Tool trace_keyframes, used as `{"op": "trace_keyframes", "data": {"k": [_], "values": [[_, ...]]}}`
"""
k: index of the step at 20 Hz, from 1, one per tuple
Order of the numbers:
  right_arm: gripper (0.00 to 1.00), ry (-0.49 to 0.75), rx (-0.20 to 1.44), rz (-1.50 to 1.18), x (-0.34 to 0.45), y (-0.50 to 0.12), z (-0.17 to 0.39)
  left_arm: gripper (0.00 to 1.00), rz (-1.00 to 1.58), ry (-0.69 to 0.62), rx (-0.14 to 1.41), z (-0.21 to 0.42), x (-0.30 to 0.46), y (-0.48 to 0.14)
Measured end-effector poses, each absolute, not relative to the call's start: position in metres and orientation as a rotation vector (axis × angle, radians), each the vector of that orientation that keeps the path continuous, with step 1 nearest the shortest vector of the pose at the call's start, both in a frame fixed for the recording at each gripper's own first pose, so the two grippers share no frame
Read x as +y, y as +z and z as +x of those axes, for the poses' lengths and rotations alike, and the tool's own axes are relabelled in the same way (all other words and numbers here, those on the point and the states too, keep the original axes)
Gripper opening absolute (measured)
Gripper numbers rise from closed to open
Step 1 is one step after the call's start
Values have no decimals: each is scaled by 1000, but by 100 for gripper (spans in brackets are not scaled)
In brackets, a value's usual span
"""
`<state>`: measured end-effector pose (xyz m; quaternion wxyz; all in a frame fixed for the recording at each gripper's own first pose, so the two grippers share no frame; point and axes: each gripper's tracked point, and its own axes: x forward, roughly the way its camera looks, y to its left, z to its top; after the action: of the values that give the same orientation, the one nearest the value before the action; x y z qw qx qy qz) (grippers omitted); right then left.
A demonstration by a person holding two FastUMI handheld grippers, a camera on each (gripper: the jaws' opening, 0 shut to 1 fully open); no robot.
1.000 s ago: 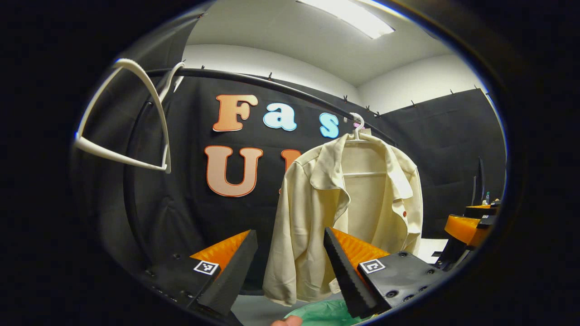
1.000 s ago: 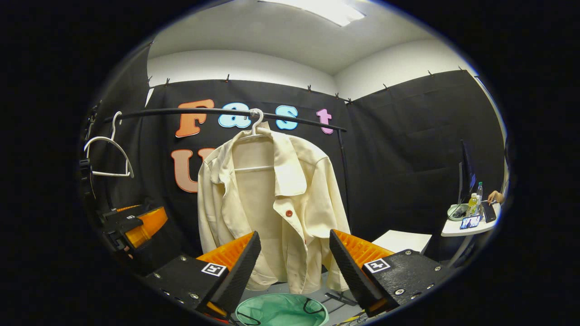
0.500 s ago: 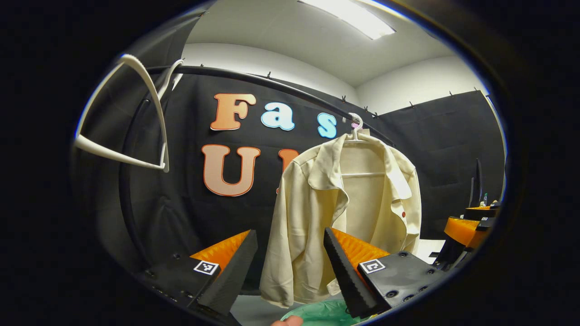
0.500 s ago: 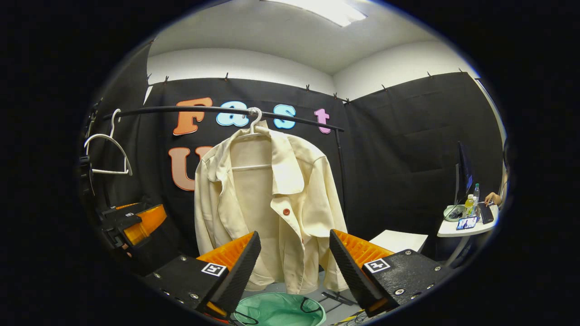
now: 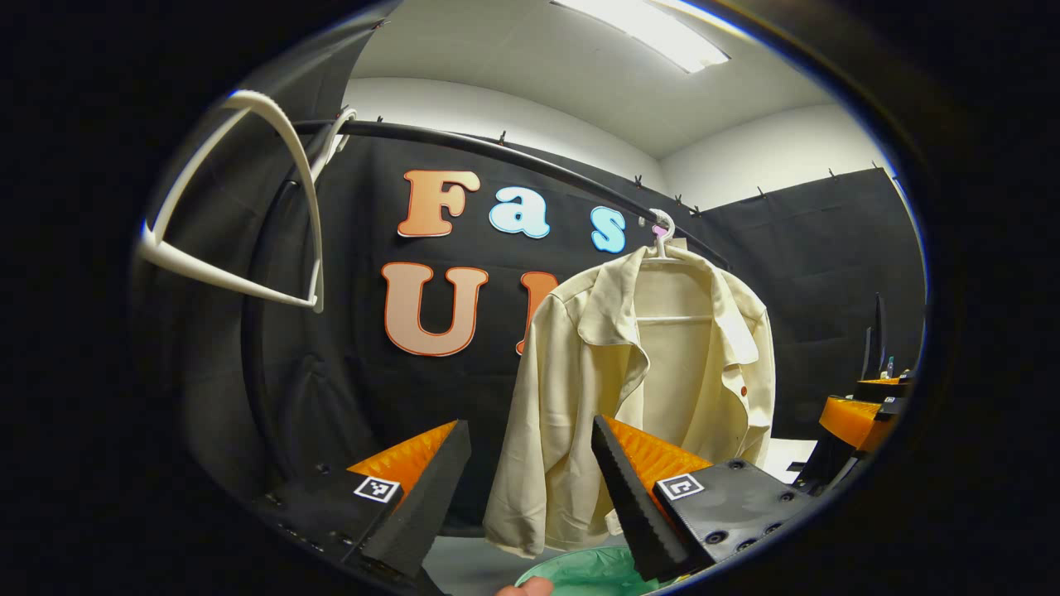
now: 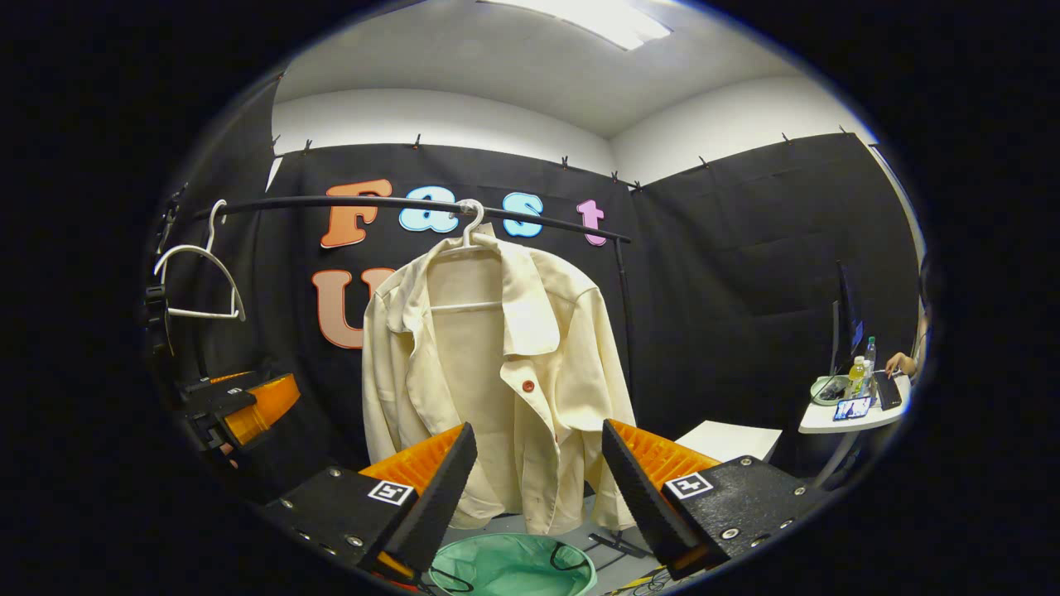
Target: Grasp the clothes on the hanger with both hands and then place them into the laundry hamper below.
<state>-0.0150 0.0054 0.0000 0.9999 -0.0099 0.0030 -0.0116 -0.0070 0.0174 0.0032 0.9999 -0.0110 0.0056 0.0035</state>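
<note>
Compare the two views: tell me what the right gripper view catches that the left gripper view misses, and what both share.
Right gripper view alone: a small white side table with bottles, and a person's hand there.

Left gripper view alone: a fingertip at the bottom edge.

Both: the cream button-up shirt on its white hanger, the black rail, an empty white hanger, the green laundry hamper, open tongs.

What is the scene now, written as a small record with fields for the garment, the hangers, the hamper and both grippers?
garment: cream button-front shirt, hanging open on a white plastic hanger
rail: black clothes rail carrying that hanger
spare hanger: empty white hanger at the rail's left end
hamper: green laundry hamper on the floor below the shirt
left gripper: open, not touching the shirt
right gripper: open, not touching the shirt
</note>
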Motion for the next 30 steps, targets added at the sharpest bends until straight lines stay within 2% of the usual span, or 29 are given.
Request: {"op": "trace_keyframes", "data": {"k": [12, 23, 27, 30], "values": [[95, 5, -4, -40, 11, 0, -14, 97, -25, 18, 10, -14, 25, 7], [95, 56, 19, -86, 19, -15, 126, 96, -23, -29, 4, -13, 12, 6], [95, -6, 83, -71, 12, -39, 179, 99, 4, -68, 7, -8, 15, 2], [94, -38, 91, -65, 7, -49, 200, 96, -3, -110, 15, -1, 10, -5]]}}
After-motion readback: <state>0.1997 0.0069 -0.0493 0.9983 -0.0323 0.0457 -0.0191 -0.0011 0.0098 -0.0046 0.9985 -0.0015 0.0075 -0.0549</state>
